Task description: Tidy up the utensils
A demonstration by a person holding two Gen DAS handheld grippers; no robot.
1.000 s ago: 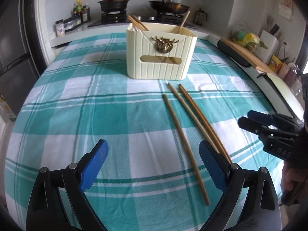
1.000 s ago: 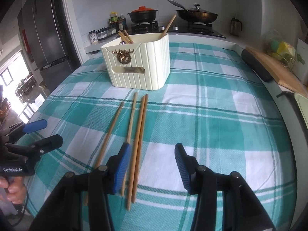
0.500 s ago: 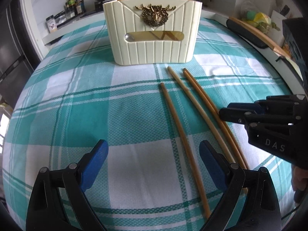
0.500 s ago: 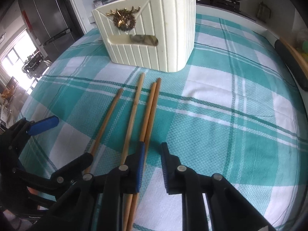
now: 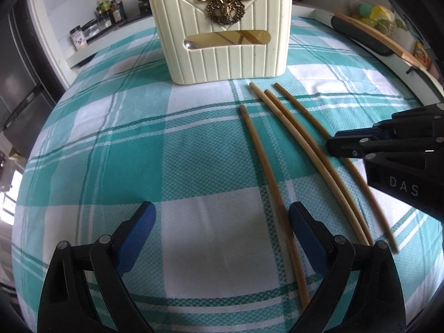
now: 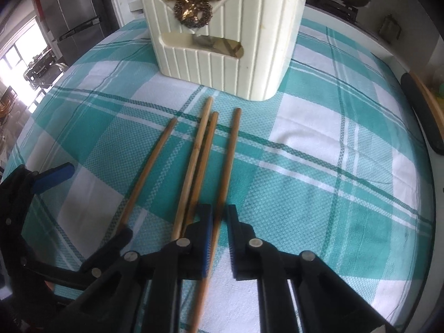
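a bench covered by a teal and white checked cloth [image 5: 138,144] carries a cream ribbed utensil holder [image 5: 222,36] at the far side and four wooden chopsticks [image 6: 205,149] lying lengthwise just in front of it.

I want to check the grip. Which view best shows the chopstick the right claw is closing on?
Right wrist view: the rightmost wooden chopstick runs between the right claw pads. Left wrist view shows the claw from the side, hiding the contact.

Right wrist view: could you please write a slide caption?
Right hand-held gripper shut on one chopstick; three more lie beside it before the cream utensil holder.
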